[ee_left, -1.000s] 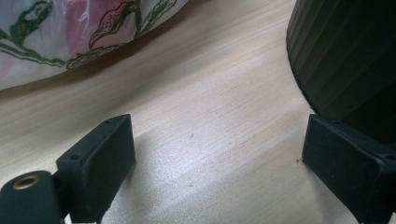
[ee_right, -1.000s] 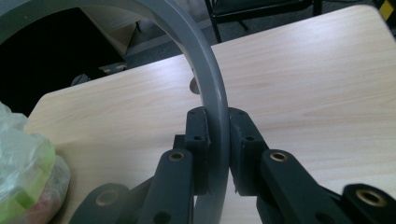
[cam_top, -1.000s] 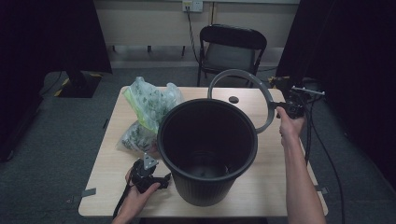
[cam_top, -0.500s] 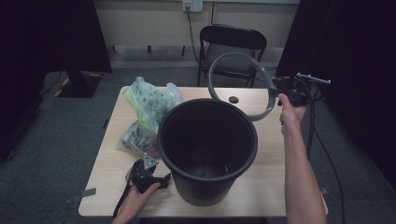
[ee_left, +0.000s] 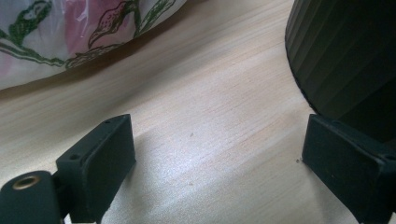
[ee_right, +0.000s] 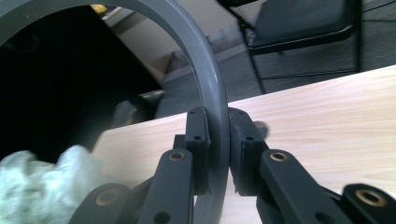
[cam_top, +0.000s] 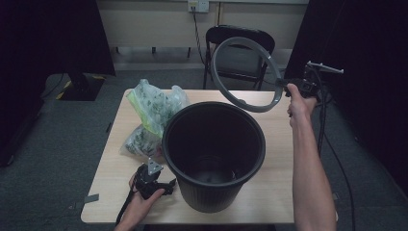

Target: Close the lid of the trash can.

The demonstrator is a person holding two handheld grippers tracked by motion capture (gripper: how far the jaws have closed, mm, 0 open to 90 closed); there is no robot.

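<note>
Your right hand-held gripper (cam_top: 287, 86) clamps the grey ring (cam_top: 244, 72) at one edge; it could twist loose above the bin (cam_top: 214, 154). Left hand-held gripper (cam_top: 161, 185) is released.

A leaf-printed plastic bag (cam_top: 156, 111) lies on the wooden table (cam_top: 279, 192); a black chair (cam_top: 240, 50) stands behind.

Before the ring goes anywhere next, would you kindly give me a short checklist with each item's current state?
1. Right gripper clamped on grey ring: ok.
2. Ring lifted free of black bin: ok.
3. Bin upright on table: ok.
4. Left gripper open, holding nothing: ok.
5. Printed plastic bag outside the bin, beside it: ok.
6. Whether the bin needs steadying: cannot tell.
</note>
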